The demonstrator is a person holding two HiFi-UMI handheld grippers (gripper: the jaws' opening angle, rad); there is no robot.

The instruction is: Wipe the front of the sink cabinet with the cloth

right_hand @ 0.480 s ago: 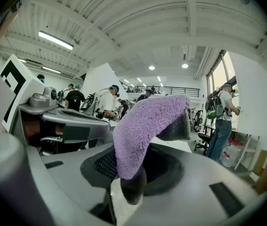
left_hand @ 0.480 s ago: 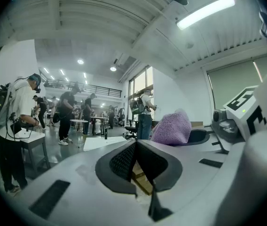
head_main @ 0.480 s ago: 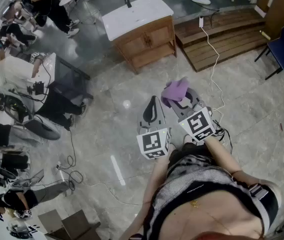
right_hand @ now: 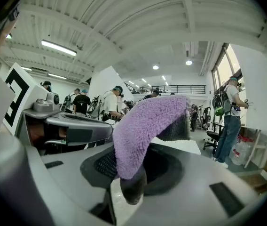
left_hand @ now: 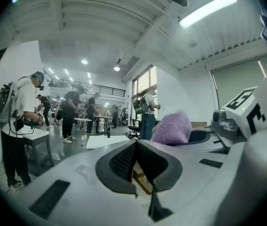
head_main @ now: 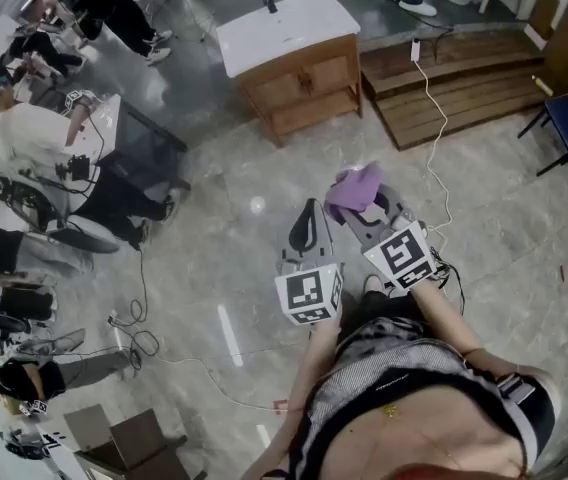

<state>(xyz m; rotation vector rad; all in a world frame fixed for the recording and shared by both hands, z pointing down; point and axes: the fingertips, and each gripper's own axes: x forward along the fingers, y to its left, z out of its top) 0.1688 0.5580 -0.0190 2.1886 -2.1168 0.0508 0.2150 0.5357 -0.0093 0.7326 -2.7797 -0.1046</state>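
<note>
- Your right gripper point(head_main: 366, 216) pinches the purple cloth point(head_main: 355, 188), which flops over its tips.
- Your left gripper point(head_main: 308, 216), just beside it, has its jaws pressed together on nothing.
- The sink cabinet point(head_main: 299, 80) stands well ahead, slightly left, with its front towards you.

Left hand-held gripper point(head_main: 308, 211) and right hand-held gripper point(head_main: 368, 211): grey shells, black pads, white cubes with black square markers. Person's grey patterned top at lower frame.

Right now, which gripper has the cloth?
The right gripper: its jaws are shut on the purple cloth. The left gripper is shut too, but with nothing between its jaws.
</note>
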